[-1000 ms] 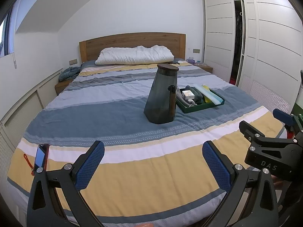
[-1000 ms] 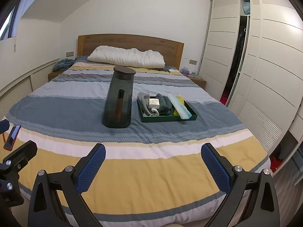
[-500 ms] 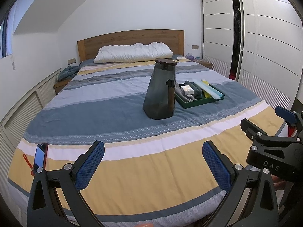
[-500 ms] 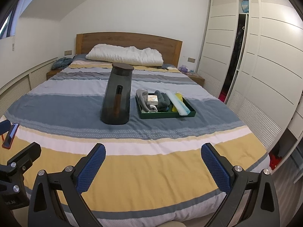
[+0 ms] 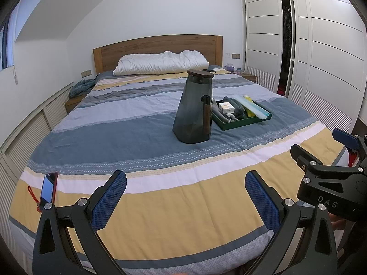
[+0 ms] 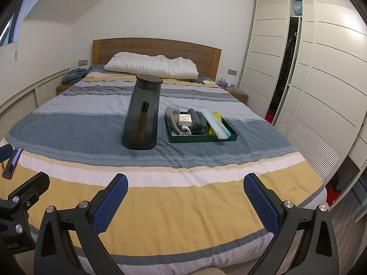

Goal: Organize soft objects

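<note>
Both the left hand-held gripper [image 5: 185, 197] and the right hand-held gripper [image 6: 185, 200] hang spread and empty over the bed's [image 6: 183, 197] near edge. Well ahead of them, rolled soft cloths [image 6: 197, 120] lie side by side in a green tray [image 6: 201, 138] beside a dark jug [image 6: 142, 116]. That fits either sorting done or cloths waiting to be taken out.

Only one marking reads clearly: the pale capital letters "DAS" on the black plastic body of the right gripper [image 5: 346, 146], seen at about four o'clock in the left wrist view. In the right wrist view, the black body of the left gripper [image 6: 4, 155] at eight o'clock carries faint lettering, too cut off to read. The small white box [image 6: 185, 119] in the green tray [image 6: 201, 138] bears print too small to make out.
</note>
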`<state>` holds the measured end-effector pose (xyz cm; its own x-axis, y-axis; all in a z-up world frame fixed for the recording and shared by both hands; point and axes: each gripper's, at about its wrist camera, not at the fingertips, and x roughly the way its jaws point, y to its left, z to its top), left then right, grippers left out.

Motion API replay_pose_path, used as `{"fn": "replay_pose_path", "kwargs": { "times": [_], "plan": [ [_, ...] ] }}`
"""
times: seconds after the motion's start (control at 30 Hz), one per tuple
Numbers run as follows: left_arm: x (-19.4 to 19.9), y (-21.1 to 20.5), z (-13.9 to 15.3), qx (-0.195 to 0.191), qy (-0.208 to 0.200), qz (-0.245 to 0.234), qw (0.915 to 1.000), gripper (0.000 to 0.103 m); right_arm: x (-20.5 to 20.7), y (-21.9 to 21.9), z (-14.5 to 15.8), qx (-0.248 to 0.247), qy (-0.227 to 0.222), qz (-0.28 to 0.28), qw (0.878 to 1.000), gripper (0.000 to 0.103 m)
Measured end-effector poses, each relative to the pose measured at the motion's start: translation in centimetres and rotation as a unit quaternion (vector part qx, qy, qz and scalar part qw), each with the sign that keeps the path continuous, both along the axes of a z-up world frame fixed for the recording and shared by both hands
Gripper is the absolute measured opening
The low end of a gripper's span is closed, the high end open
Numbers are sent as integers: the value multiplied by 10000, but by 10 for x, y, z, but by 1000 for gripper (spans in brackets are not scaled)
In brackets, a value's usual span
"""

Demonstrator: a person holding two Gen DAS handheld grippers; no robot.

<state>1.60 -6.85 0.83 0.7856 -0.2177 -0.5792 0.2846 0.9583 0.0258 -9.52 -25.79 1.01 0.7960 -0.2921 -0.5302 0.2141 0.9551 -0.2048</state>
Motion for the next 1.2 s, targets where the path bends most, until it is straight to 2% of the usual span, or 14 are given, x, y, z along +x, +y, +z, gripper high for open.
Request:
{"fn": "replay_pose_path", "kwargs": {
  "times": [1.2],
  "plan": [
    [0,0,2,2,-18,5,10000,101,0,-2,3,-1,-25,-5,10000,103]
  ]
}}
